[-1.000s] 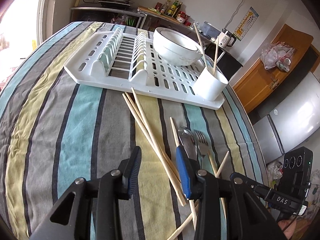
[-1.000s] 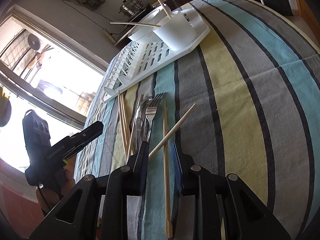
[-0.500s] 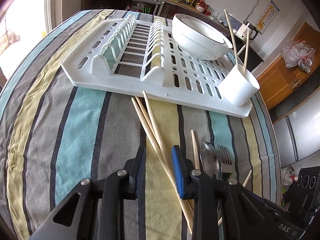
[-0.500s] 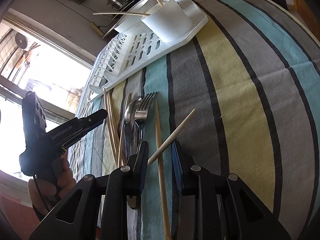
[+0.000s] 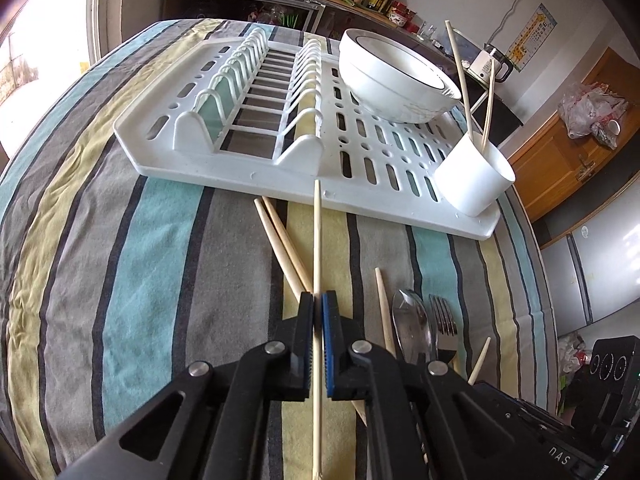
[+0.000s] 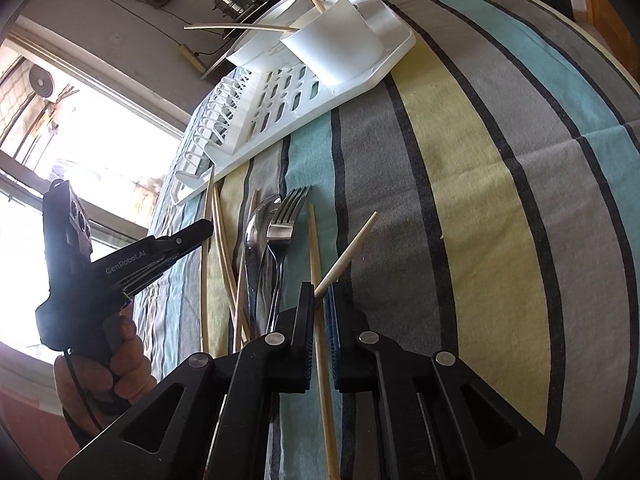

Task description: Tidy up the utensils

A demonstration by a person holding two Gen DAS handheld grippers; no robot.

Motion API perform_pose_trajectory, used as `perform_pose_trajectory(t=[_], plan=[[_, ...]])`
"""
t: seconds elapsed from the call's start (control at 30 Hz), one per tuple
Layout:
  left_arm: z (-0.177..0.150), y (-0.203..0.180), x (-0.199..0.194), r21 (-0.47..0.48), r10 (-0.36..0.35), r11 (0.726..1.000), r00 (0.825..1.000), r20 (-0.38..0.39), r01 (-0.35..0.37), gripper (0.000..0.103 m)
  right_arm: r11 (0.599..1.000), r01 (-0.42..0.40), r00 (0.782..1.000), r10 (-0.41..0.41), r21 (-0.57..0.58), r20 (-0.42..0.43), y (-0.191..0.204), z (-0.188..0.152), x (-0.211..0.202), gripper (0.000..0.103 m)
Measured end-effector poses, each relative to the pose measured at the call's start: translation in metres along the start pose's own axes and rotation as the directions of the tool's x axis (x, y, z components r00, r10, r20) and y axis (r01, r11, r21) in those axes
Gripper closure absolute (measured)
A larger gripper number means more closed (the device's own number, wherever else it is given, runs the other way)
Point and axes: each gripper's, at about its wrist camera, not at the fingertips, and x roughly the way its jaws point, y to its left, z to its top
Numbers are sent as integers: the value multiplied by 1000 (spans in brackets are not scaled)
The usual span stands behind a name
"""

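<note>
Chopstick (image 5: 317, 240) clamped in left tool (image 5: 318, 300), tip toward rack (image 5: 248, 176) ahead; slanted chopstick (image 6: 352, 250) clamped in right tool (image 6: 319, 292), both just closed.

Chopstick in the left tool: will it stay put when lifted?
Probably stiff: the chopstick looks straight. It is thin and round, and the left tool pinches it with much length ahead, so it may pivot or slip. Likely very light.

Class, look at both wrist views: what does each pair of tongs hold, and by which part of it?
The left tongs have just closed on a pale wooden chopstick partway along its shaft. The right tongs have just closed on another slanted wooden chopstick, below its tip.
</note>
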Motion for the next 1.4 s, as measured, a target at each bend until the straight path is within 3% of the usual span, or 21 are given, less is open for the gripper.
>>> perform_pose_trajectory(t=[0.37,0.5,0.6,0.83,1.13,1.23,1.4], plan=[[-1,0,-8,16,-39,999,999,8,39,98,996,-75,995,78,49,-55,8,-10,-6,97],[-2,2,-14,17,-55,998,998,21,55,98,996,-72,994,75,45,-80,14,-13,1,86],[-3,5,-21,16,-63,998,997,34,63,98,995,-64,993,71,72,-93,11,-14,7,84],[-3,10,-32,18,-95,995,994,60,94,98,993,0,994,13,119,-104,10,-10,10,84],[-5,20,-36,17,-140,990,988,59,139,98,988,156,981,-154,15,-120,40,5,22,84],[-5,23,-39,22,-148,989,987,61,146,98,979,203,971,-204,-27,-120,52,7,29,92],[-6,24,-50,38,-164,986,983,81,161,98,979,199,971,-204,-54,-124,56,9,32,95]])
